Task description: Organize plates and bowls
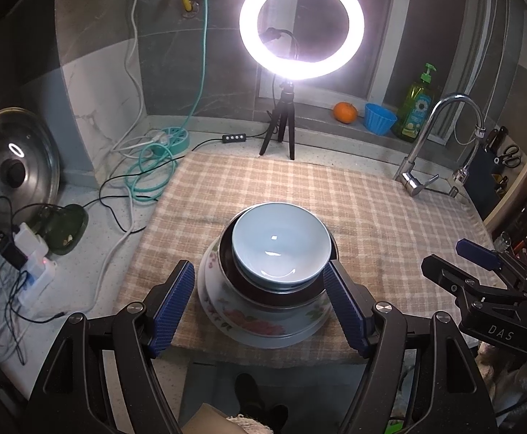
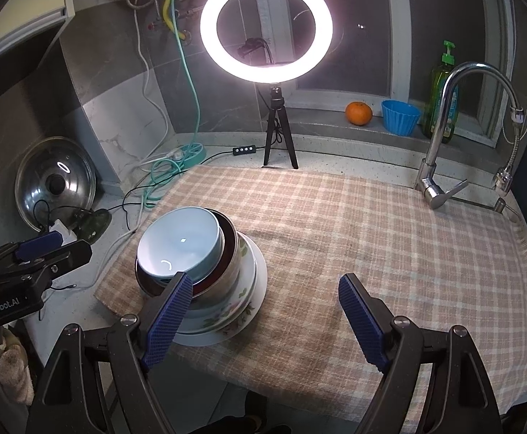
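Observation:
A stack of dishes stands on the checked cloth [image 1: 372, 209]. A light blue bowl [image 1: 279, 242] sits on top, inside a dark brown bowl [image 1: 285, 294], which sits in a floral bowl [image 1: 256, 322] on a white plate [image 2: 260, 282]. The blue bowl [image 2: 180, 242] also shows in the right wrist view. My left gripper [image 1: 260, 303] is open, its fingers on either side of the stack near the table's front edge, not touching it. My right gripper [image 2: 263, 314] is open and empty, just right of the stack. It also shows at the right in the left wrist view [image 1: 477, 253].
A lit ring light on a tripod [image 1: 281, 126] stands at the back of the cloth. A tap [image 1: 426, 144] is at the back right. An orange [image 1: 345, 112], a blue cup [image 1: 379, 117] and a soap bottle [image 1: 417, 105] sit on the sill. Cables, a power strip [image 1: 35, 275] and a pot lid [image 1: 13, 170] are at the left.

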Demonstrator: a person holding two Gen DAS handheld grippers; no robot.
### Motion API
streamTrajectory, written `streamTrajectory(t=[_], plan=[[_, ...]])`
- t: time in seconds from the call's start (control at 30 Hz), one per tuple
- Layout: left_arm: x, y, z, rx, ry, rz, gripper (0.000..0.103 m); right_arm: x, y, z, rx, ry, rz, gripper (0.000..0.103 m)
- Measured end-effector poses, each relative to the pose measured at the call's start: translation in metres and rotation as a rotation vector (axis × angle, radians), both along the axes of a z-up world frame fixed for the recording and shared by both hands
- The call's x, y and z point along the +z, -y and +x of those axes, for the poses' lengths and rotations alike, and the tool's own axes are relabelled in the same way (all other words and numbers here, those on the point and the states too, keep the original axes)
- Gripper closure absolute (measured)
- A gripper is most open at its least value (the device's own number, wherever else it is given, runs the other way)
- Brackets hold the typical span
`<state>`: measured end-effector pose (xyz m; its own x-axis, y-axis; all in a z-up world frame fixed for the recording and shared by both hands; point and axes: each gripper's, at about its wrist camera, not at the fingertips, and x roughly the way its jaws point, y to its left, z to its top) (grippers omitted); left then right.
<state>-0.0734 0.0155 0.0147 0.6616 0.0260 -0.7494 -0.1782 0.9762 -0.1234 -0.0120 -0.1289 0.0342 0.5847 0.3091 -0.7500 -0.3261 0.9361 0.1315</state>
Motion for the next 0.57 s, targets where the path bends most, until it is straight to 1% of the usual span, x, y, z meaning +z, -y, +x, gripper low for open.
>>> streamTrajectory(t=[0.23, 0.57], plan=[[-0.0001, 0.0001, 0.0024, 0.003, -0.003, 0.000, 0.029, -0.0011, 0.0008, 0.0015, -0.008, -0.003, 0.002, 0.023], [-0.0037, -0.0014, 0.0090, 0.001, -0.011, 0.004, 0.029, -0.0097, 0.0033, 0.0074, -0.019, -0.030, 0.010, 0.023]])
